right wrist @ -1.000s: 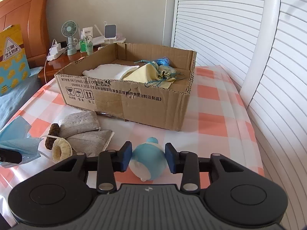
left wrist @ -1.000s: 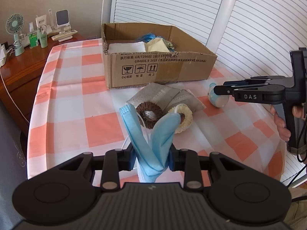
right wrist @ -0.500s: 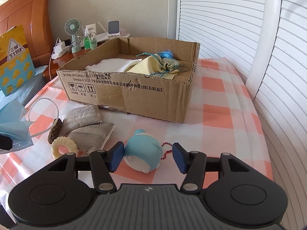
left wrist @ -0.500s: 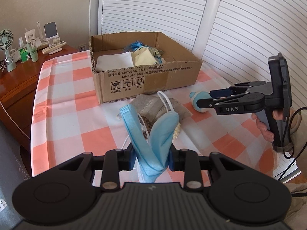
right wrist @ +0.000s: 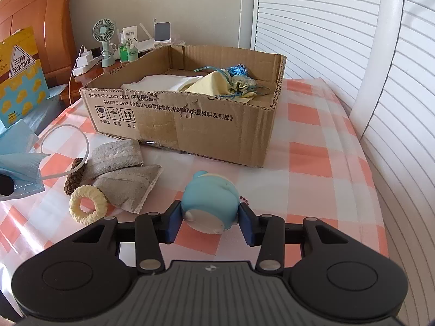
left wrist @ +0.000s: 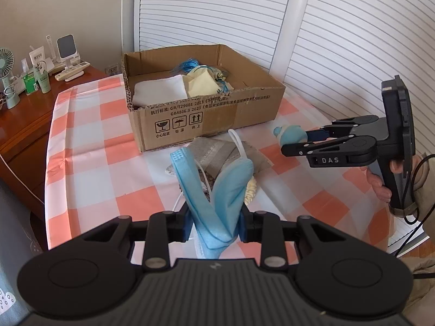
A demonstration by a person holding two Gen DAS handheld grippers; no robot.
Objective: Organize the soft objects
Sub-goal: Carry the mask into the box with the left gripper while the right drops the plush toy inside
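So the left gripper (left wrist: pixel 214 224) is clamped on a folded blue mask (left wrist: pixel 217 198), lifted off the table, presumably headed for the box (right wrist: pixel 190 119). Right gripper (right wrist: pixel 209 224) has just been closing on the blue toy (right wrist: pixel 208 199), pads look touching it, toy seemingly on the cloth.

Cut off at nine o'clock: blue face mask (right wrist: pixel 19 168). Hid most of brown ring (right wrist: pixel 74 179) behind grey pouches (right wrist: pixel 119 171). Too small to read: bottle labels (left wrist: pixel 28 82).
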